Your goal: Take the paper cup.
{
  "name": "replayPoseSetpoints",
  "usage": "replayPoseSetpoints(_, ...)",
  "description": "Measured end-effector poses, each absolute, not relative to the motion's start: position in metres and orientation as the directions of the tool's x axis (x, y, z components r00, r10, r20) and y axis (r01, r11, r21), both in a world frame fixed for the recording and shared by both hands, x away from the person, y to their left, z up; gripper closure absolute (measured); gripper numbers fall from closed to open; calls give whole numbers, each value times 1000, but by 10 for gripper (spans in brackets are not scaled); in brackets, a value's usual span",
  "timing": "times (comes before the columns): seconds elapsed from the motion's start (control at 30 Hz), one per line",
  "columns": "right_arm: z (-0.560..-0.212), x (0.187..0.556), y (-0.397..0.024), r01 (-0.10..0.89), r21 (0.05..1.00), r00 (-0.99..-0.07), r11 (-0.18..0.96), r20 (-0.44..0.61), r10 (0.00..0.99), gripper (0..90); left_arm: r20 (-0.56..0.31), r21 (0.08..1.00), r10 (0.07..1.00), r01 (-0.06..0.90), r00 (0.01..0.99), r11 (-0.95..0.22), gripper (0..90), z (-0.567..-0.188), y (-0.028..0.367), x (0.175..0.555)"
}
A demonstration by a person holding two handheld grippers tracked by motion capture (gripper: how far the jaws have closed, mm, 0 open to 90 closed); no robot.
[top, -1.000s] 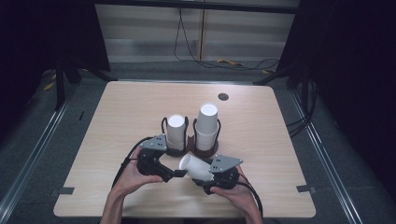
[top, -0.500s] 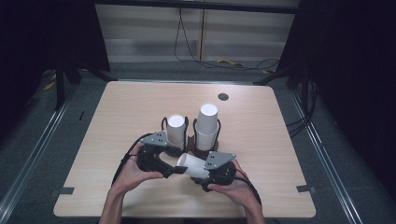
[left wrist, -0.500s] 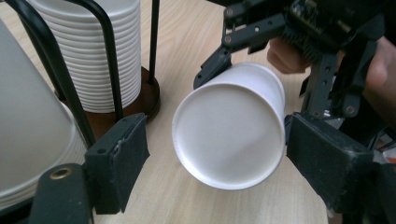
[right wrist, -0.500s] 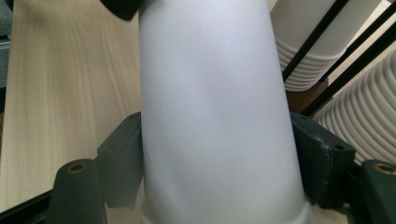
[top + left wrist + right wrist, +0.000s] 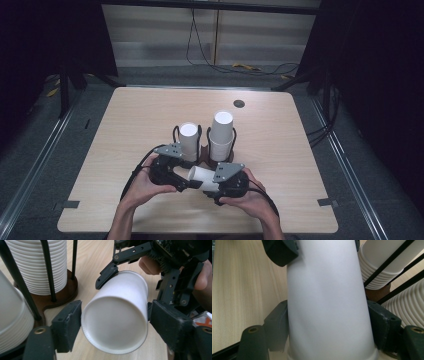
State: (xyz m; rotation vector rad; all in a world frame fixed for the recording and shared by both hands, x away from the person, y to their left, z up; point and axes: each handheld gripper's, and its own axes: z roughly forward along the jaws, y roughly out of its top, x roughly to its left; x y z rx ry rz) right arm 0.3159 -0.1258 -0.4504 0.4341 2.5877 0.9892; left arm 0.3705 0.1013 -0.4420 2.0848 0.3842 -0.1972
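Grippers face each other: right gripper point(image 5: 207, 181) clamps cup point(image 5: 201, 176); left gripper point(image 5: 186, 180) just closed onto it.

**White cups, black jaws, pale wood**

The paper cup point(image 5: 117, 312) is plain white, unpatterned, its base a shade greyer. The two cup stacks point(image 5: 221, 134) just behind that cup are the same white, ribbed with fine horizontal rim lines. Their holder point(image 5: 62, 293) beside the cup has a dark brown wooden base and thin black wire uprights. The left gripper point(image 5: 113, 325) and right gripper point(image 5: 329, 322) are matt black, each topped by a grey plate. The table point(image 5: 125, 120) under the cup is light beige wood with faint straight grain, and a small dark round disc point(image 5: 239, 103) sits beyond the stacks.
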Motion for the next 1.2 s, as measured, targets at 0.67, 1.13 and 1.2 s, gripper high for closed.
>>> replayPoseSetpoints(0.67,-451,315,-114,130,592,-909,795,-249,334,277,-309,737,192,362,931,-571,262,-448,96,376)
replayPoseSetpoints(1.13,-447,316,-108,83,535,-922,841,-279,269,281,-299,713,169,338,939,-615,253,-446,97,377)
replayPoseSetpoints(1.2,-448,316,-107,86,531,-924,843,-275,267,281,-295,718,164,332,941,-611,252,-447,96,377)
